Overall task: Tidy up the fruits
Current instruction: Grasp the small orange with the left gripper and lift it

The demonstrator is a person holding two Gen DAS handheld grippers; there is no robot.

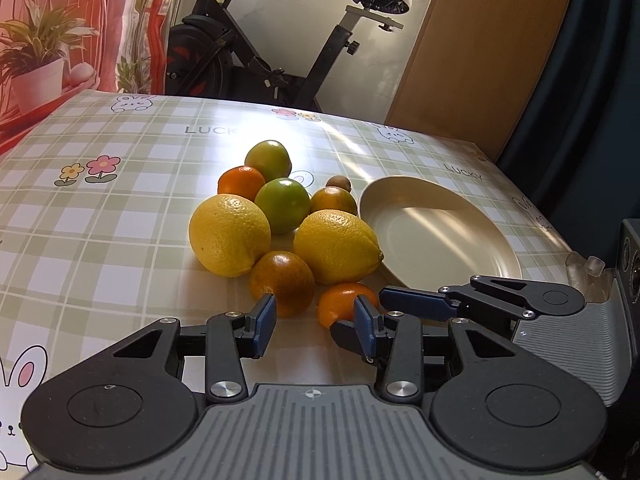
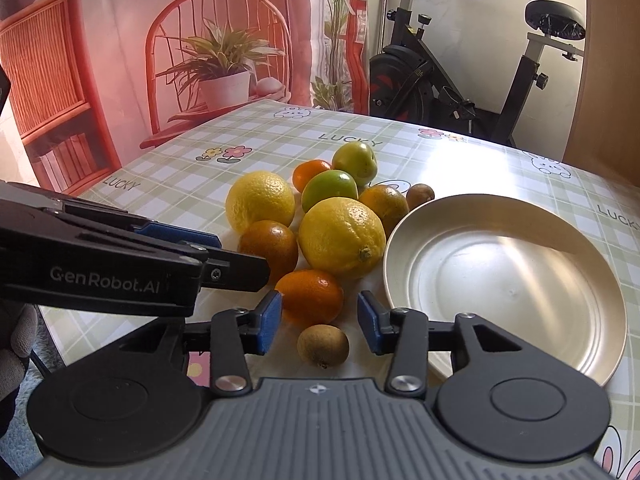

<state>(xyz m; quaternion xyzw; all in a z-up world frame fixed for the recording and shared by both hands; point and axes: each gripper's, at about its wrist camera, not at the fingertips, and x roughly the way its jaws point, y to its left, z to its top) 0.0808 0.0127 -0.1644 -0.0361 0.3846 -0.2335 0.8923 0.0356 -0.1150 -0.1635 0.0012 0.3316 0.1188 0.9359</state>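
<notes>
A pile of fruit lies on the checked tablecloth: two lemons (image 1: 230, 234) (image 1: 336, 246), two green fruits (image 1: 283, 204), several oranges (image 1: 282, 282) and a small brown fruit (image 1: 339, 182). An empty cream plate (image 1: 472, 248) sits just right of the pile. My left gripper (image 1: 316, 324) is open and empty, just short of the nearest oranges. My right gripper (image 2: 320, 320) is open and empty, with an orange (image 2: 310, 296) and a brown kiwi-like fruit (image 2: 323, 346) between its fingers. The plate (image 2: 520, 280) lies to its right, and the left gripper (image 2: 192, 252) shows at its left.
The table's far edge meets an exercise bike (image 1: 280, 40) and a wooden panel (image 1: 480, 40). A printed backdrop (image 2: 160, 60) hangs behind the table's left side. A dark box (image 1: 630, 256) stands at the right edge.
</notes>
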